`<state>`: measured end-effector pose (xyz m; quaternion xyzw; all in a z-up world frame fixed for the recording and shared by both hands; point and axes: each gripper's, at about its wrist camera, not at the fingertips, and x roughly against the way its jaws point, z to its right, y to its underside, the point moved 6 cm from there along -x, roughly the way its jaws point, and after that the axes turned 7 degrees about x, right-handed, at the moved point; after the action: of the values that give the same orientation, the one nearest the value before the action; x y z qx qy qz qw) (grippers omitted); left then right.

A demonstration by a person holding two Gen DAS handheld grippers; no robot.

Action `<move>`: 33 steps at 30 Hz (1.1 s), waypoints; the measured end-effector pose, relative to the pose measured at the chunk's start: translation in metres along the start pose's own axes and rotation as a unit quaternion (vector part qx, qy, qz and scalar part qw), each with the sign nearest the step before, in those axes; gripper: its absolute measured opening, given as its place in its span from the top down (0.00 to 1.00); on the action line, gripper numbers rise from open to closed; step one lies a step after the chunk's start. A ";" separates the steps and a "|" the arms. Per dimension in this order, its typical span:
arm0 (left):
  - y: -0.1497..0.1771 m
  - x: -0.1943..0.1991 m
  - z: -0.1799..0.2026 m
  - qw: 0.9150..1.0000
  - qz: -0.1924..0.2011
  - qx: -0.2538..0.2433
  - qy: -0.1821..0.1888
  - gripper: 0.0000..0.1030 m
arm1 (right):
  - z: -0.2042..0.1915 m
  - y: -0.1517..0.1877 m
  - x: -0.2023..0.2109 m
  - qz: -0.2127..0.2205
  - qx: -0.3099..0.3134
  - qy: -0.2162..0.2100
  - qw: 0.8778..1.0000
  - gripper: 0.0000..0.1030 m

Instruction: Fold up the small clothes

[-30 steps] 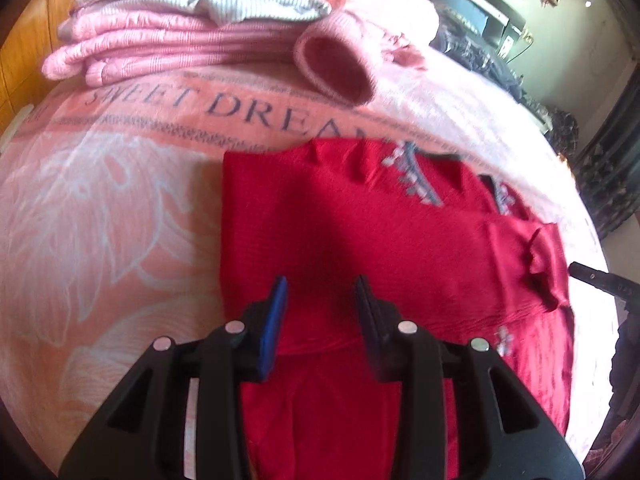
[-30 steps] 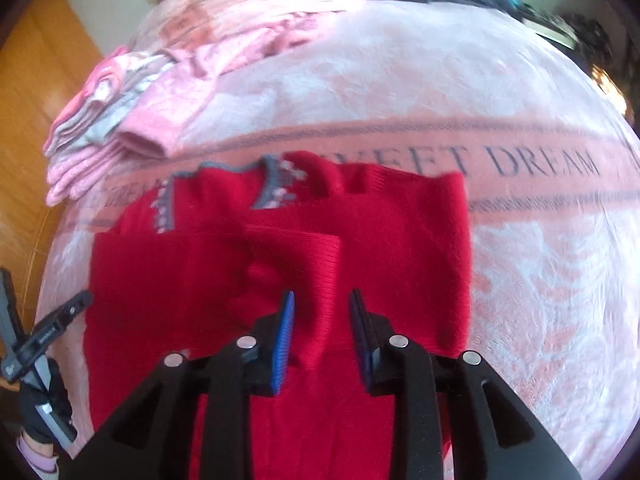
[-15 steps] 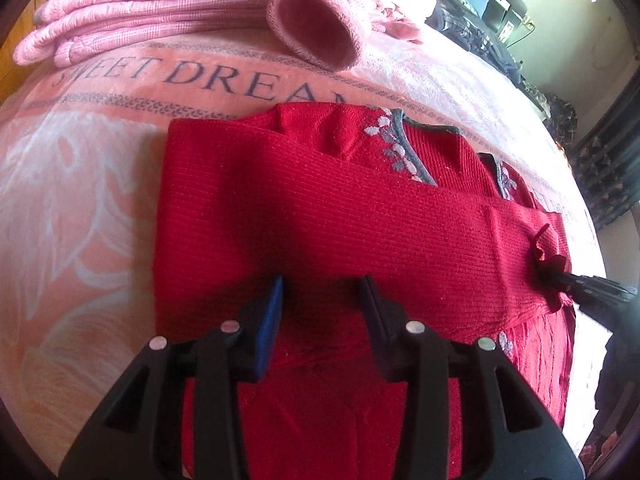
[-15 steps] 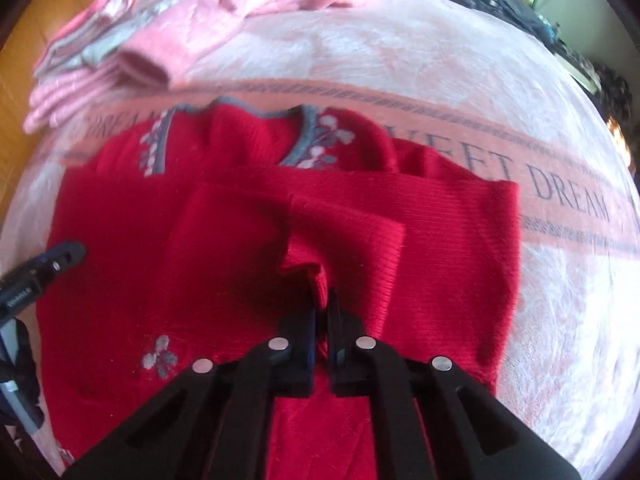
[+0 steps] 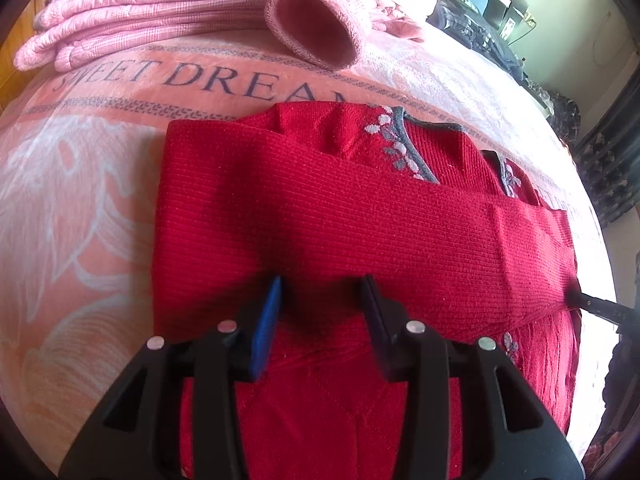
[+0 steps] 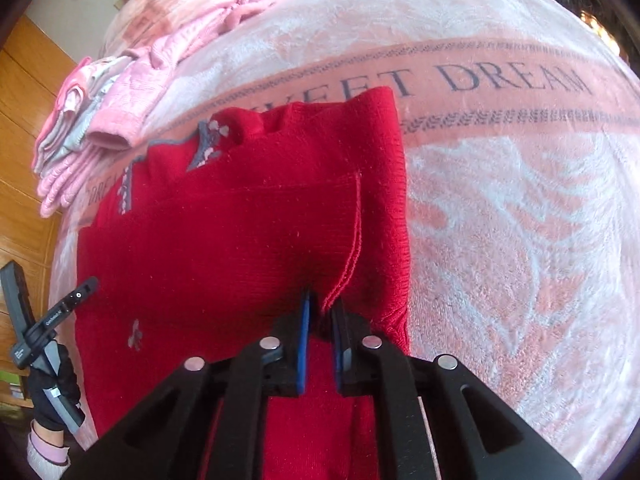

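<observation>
A red knit sweater (image 5: 248, 184) with a grey flowered neckline lies flat on the pink "SWEET DREAM" blanket (image 5: 80, 208). One sleeve (image 5: 420, 236) is folded across its chest. My left gripper (image 5: 322, 296) hovers open just above the lower chest, with nothing between its blue pads. In the right wrist view the same sweater (image 6: 224, 240) fills the middle. There my right gripper (image 6: 322, 310) is shut on the red sleeve's cuff (image 6: 344, 264), which is drawn towards the sweater's right side. Its black tip (image 5: 592, 304) shows at the right edge of the left wrist view.
A stack of folded pink and grey clothes (image 5: 120, 28) sits at the far side of the bed, with a pink cuff (image 5: 316, 28) spilling off it. Dark clothes (image 5: 476, 28) lie far right. A gloved hand (image 6: 52, 392) holds the left gripper near the wooden wall (image 6: 24, 128).
My right gripper shut on the sleeve cuff and has drawn it across the sweater to the right side. The left gripper came lower over the sweater and stayed open.
</observation>
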<state>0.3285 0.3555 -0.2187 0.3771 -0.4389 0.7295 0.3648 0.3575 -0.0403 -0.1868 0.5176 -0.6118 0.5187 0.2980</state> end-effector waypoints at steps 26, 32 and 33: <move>0.020 0.025 0.005 1.000 -0.012 -0.020 -0.007 0.58 | 0.009 0.005 0.030 0.057 -0.028 -0.026 0.998 0.76; 0.091 0.089 -0.035 0.998 -0.040 -0.037 0.002 0.54 | -0.011 0.096 0.088 0.051 0.045 -0.032 0.997 0.65; 0.107 0.099 -0.046 0.998 -0.050 -0.033 0.000 0.54 | -0.017 0.116 0.092 0.041 0.059 -0.032 0.997 0.65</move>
<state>0.1810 0.3803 -0.1872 0.3864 -0.4432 0.6957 0.4126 0.2192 -0.0629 -0.1371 0.5248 -0.6100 0.5490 0.2262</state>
